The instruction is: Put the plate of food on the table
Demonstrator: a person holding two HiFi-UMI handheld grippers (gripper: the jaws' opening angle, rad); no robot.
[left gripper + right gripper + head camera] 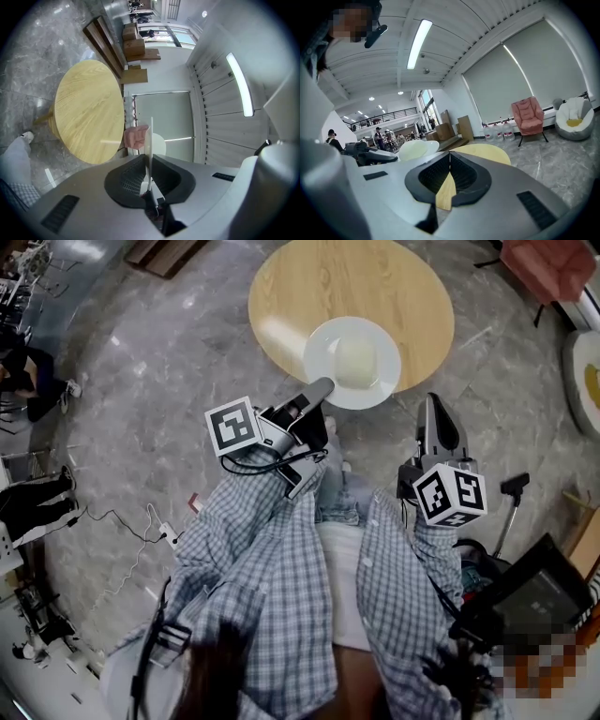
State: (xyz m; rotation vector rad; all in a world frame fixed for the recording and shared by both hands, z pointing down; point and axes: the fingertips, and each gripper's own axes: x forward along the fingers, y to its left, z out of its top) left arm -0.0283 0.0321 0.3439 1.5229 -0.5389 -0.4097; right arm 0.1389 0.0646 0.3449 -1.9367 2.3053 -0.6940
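Left gripper (320, 389), jaws clamped on the rim of a white plate (323, 341) bearing pale food (356, 359), at the round table (394, 287) edge; right gripper (433, 407) near the table, jaws closed on nothing.

Bright, even light from ceiling strips (417, 44); both gripper views bend, darkening at edges.

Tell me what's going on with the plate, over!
Left tool shut on plate rim. Right tool shut, empty, off to the side. Plate with pale food over near edge of round table; contact unclear. Nothing else on tabletop.
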